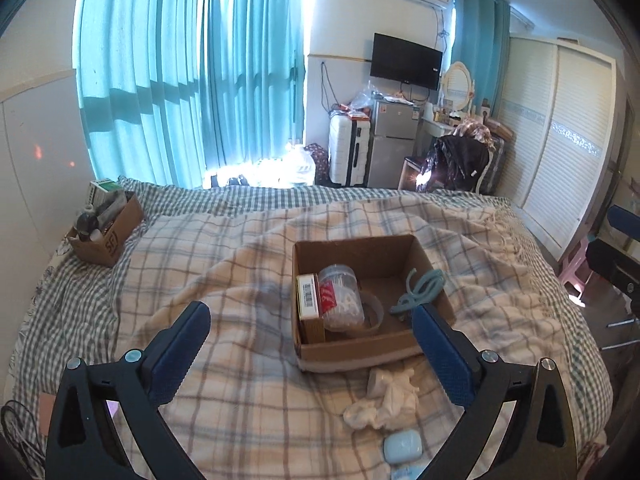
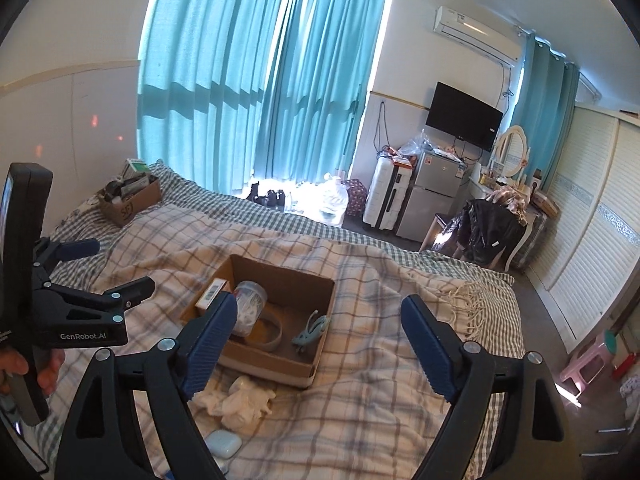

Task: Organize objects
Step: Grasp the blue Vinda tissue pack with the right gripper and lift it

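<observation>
The left gripper (image 1: 310,334) has its jaws spread wide with nothing between the blue pads; the right gripper (image 2: 316,330) likewise stands wide open and empty; both hang above the plaid blanket (image 1: 224,280) on the bed. The open cardboard box (image 1: 362,250) sits at the centre of the blanket, at 12 o'clock from the left gripper. Inside it, a small white carton with a barcode (image 1: 308,294) stands against the 9 o'clock wall; a clear plastic jar with a red label (image 1: 340,294) lies just beside the carton; a roll of clear tape (image 1: 372,314) lies next to the jar; a light blue cord (image 1: 420,288) rests at the 3 o'clock side. Outside the box, at 6 o'clock, lies crumpled white tissue (image 1: 384,400); nearer still sits a pale blue earbud case (image 1: 402,446). A second cardboard box (image 1: 108,232), filled with items, stands at 10 o'clock near the bed's far corner.
</observation>
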Demonstrator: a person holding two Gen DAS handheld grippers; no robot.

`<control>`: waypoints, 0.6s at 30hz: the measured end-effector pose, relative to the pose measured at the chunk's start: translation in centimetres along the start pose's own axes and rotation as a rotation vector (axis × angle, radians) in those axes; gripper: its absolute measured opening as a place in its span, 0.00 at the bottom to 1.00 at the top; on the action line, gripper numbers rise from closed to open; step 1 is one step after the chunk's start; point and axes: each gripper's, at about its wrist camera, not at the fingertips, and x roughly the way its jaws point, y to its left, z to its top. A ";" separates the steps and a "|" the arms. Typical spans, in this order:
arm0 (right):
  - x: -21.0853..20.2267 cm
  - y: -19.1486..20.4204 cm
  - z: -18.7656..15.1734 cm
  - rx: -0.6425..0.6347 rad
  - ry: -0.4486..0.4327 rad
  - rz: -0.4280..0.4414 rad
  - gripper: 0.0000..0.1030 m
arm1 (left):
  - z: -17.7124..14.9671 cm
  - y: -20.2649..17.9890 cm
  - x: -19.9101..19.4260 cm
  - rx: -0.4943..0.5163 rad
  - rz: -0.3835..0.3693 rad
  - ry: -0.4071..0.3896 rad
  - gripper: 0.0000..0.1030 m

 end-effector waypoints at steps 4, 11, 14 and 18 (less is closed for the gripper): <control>-1.2 2.0 -2.8 -0.028 0.029 0.026 0.86 | -3.3 0.4 -0.8 0.013 0.017 0.035 1.00; 2.2 6.4 -10.9 -0.032 0.197 0.117 0.86 | -10.7 1.1 0.0 -0.031 0.080 0.107 1.00; 4.1 8.9 -14.6 -0.054 0.288 0.170 0.86 | -13.7 1.2 0.9 -0.050 0.088 0.140 1.00; 6.4 11.8 -18.4 -0.098 0.405 0.210 0.86 | -16.2 2.1 2.5 -0.062 0.124 0.201 1.00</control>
